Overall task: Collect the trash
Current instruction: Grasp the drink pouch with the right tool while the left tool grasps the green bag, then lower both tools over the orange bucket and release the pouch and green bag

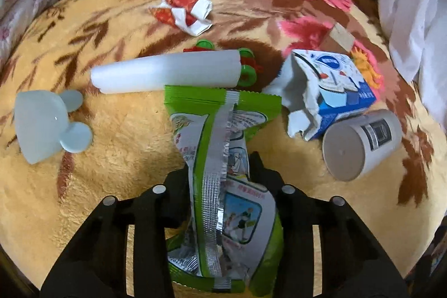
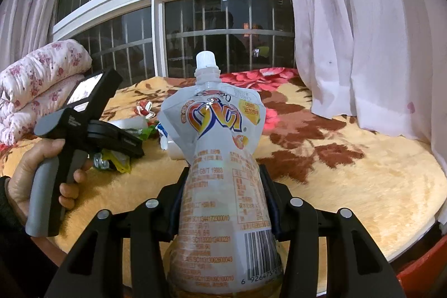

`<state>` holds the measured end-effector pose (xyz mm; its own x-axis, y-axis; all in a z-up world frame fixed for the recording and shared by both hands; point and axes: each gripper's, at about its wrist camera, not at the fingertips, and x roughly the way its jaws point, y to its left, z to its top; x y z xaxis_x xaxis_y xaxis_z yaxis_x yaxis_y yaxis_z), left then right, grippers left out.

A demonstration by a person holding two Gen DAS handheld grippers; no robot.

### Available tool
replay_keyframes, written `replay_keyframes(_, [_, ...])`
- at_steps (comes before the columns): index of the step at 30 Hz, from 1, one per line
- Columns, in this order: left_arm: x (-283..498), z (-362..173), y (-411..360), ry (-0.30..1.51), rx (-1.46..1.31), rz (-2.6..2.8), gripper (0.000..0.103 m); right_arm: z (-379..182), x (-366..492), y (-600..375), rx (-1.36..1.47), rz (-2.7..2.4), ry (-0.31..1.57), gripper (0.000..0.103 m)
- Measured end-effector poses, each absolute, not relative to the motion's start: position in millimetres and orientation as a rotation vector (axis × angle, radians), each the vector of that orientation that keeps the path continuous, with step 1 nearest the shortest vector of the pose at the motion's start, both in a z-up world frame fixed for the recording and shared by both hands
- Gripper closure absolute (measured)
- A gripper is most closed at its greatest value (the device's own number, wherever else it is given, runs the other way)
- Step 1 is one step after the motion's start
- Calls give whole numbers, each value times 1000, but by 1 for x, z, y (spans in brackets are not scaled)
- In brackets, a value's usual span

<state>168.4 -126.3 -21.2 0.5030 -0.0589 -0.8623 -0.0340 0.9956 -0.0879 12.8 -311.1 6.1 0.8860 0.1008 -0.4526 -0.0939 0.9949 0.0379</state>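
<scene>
Left wrist view, near to far: left gripper (image 1: 220, 175) at bottom centre, fingers pinched in on a green snack wrapper (image 1: 223, 158) w/ a silver seam; pads press its crumpled middle, so it's gripped. Wrapper runs from bottom edge up to frame centre, over the yellow floral blanket (image 1: 125, 158). Right of centre: white cup (image 1: 360, 141) on its side, touching a torn blue-white carton (image 1: 329, 91). Left edge: pale plastic piece w/ two round ears (image 1: 47, 124). Centre, just past the wrapper's top: white foam tube (image 1: 167, 71) lying across, green-red plastic bits (image 1: 245, 66) behind its right end. Upper centre: crumpled red-white paper (image 1: 184, 10). Window bars at top.

Right wrist view: right gripper (image 2: 223, 203) bottom centre, narrowed onto a white drink pouch (image 2: 220, 158) w/ capped spout, held upright, pads on both sides. Left edge: a hand (image 2: 33, 175) holds the other gripper's grey handle, wrapper visible under it. Beyond: blanket, rolled floral quilt (image 2: 36, 80) upper left, white curtain (image 2: 377, 46) right, barred window (image 2: 223, 27) at top.
</scene>
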Motion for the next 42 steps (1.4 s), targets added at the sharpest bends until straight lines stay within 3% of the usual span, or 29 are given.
replay_keyframes(9, [130, -3, -132, 927, -17, -58, 73, 6, 15, -307, 46, 98, 490, 56])
replay_keyframes(23, [-8, 30, -110, 773, 76, -190, 73, -1, -17, -275, 44, 170, 521, 56])
replay_keyframes(35, [-97, -5, -75, 815, 122, -222, 73, -22, -106, -233, -6, 268, 611, 56])
replay_keyframes(42, [-120, -46, -64, 937, 102, -232, 73, -42, -132, -215, -60, 315, 716, 56])
